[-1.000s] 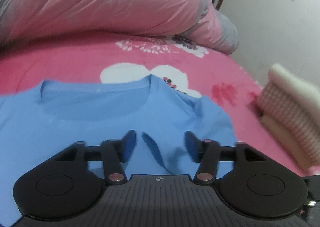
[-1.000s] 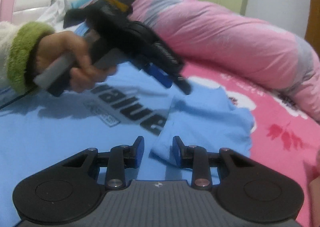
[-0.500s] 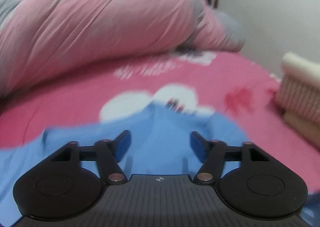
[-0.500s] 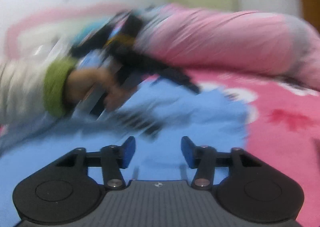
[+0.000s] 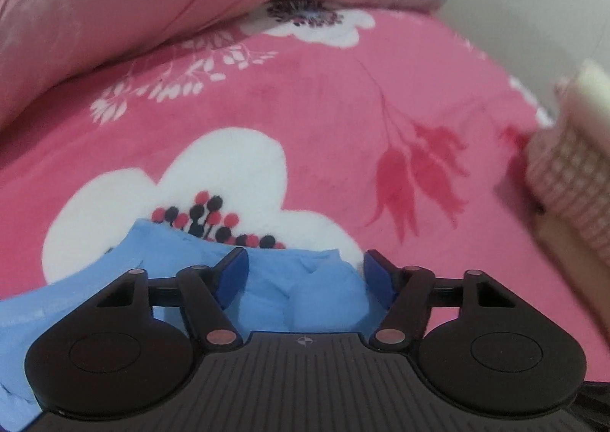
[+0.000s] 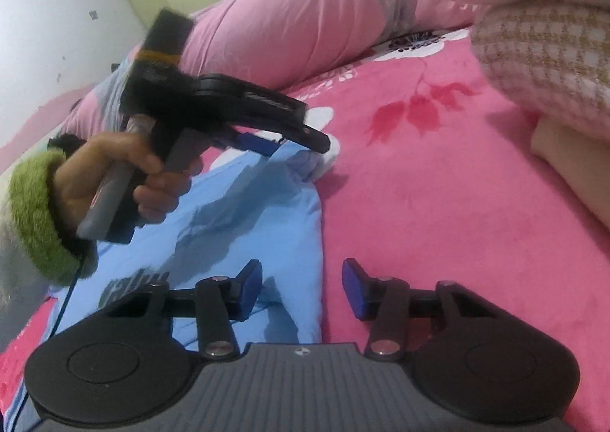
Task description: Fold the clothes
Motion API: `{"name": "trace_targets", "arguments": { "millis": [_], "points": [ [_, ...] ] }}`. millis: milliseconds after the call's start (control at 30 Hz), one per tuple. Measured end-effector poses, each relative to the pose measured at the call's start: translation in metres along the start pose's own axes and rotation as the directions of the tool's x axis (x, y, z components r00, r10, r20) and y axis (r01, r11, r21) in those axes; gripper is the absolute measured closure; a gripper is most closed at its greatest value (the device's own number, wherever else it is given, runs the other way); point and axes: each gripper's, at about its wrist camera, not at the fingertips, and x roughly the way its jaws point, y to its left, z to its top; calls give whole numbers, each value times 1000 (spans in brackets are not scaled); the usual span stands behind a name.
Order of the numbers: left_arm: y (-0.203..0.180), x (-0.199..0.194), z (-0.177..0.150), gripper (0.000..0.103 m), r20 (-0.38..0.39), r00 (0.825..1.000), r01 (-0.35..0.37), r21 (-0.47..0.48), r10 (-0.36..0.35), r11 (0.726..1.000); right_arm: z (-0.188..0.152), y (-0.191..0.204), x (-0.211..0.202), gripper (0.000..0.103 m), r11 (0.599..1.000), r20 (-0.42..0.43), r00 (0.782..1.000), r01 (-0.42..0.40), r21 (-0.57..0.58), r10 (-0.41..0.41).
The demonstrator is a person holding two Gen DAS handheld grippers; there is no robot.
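A light blue T-shirt (image 6: 244, 211) with dark letters on it lies on the bed's pink flowered blanket (image 6: 438, 203), and its side edge is folded into a straight line. The left claw (image 5: 305, 276) is closing with a bunched-up bit of the shirt (image 5: 305, 291) between its fingers, not yet pinched. The right claw (image 6: 302, 285) is closing too, with the shirt's folded edge lying between its fingers, not pinched.

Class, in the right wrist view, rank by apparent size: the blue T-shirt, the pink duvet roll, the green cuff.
1. pink duvet roll and blue T-shirt: too alike to rank, and the shirt lies nearer the camera.
2. green cuff: smallest.
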Motion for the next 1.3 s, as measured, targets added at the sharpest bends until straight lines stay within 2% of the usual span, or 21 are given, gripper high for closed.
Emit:
{"name": "trace_targets", "arguments": {
  "millis": [67, 133, 200, 267, 333, 367, 433, 567, 667, 800, 833, 867, 900, 933, 1033, 1067, 1133, 1167, 1233, 1267, 1300],
  "points": [
    [-8, 2, -1, 53, 5, 999, -34, 51, 34, 998, -2, 0, 0, 64, 1000, -3, 1000, 4, -3, -4],
    [-13, 2, -1, 58, 10, 999, -54, 75, 53, 996, -2, -2, -1, 68, 1000, -4, 1000, 2, 7, -2],
    [-16, 2, -2, 71, 22, 998, -66, 83, 64, 994, -2, -3, -3, 76, 1000, -6, 1000, -8, 18, 8],
    [-15, 2, 0, 86, 41, 997, -68, 67, 65, 995, -3, -5, -3, 81, 999, -15, 1000, -19, 27, 20],
    [-14, 0, 0, 97, 71, 996, -64, 32, 62, 997, -3, -5, -3, 91, 999, -20, 999, -28, 34, 29],
    [-13, 0, 1, 100, 86, 994, -62, 15, 60, 998, -4, -5, -4, 97, 999, -20, 999, -32, 36, 32],
    [-13, -4, 0, 103, 137, 989, -57, -4, 57, 998, -4, -6, -5, 98, 999, -11, 999, -31, 42, 31],
    [-16, -7, -1, 103, 218, 974, -63, -17, 65, 998, -10, -10, -15, 99, 995, 15, 1000, -22, 93, 21],
    [-16, 3, -1, 103, 211, 976, -57, -25, 61, 998, -12, -14, -15, 99, 993, 8, 1000, -23, 117, 22],
    [-5, 11, -2, 102, 171, 985, 0, -69, 12, 998, -13, -16, -11, 99, 993, 2, 1000, -23, 119, 22],
    [-2, 9, -2, 97, 154, 988, 17, -81, -5, 997, -12, -18, -10, 99, 991, 1, 1000, -27, 128, 27],
    [1, 7, -2, 86, 136, 991, 25, -86, -13, 996, -12, -20, -10, 99, 990, 1, 999, -34, 138, 34],
    [3, 4, -1, 78, 116, 993, 27, -88, -17, 996, -12, -22, -10, 98, 988, 2, 999, -40, 147, 40],
    [6, 0, 0, 65, 97, 995, 29, -89, -20, 996, -13, -22, -9, 98, 988, 2, 999, -41, 149, 41],
    [1, -10, 2, 57, 57, 998, -9, -50, 12, 999, -13, -21, -9, 98, 989, 3, 999, -38, 143, 38],
    [-3, -12, 3, 48, 47, 999, -15, -29, 16, 999, -13, -21, -9, 98, 989, 3, 999, -38, 142, 38],
    [-15, -12, 5, 39, 12, 1000, -7, 17, 7, 1000, -14, -21, -10, 98, 989, 5, 999, -41, 144, 40],
    [-22, -9, 6, 39, -10, 1000, -10, 45, 10, 999, -14, -22, -10, 98, 988, 6, 999, -45, 147, 44],
    [-37, -1, 5, 43, -42, 996, -69, 108, 73, 992, -15, -25, -9, 98, 985, 8, 998, -56, 161, 55],
    [-42, 2, 2, 56, -42, 994, -94, 128, 101, 987, -15, -27, -9, 98, 984, 9, 998, -62, 168, 61],
    [-45, 5, 0, 62, -40, 992, -113, 142, 120, 983, -15, -27, -9, 98, 983, 10, 998, -65, 172, 64]
  ]
}}
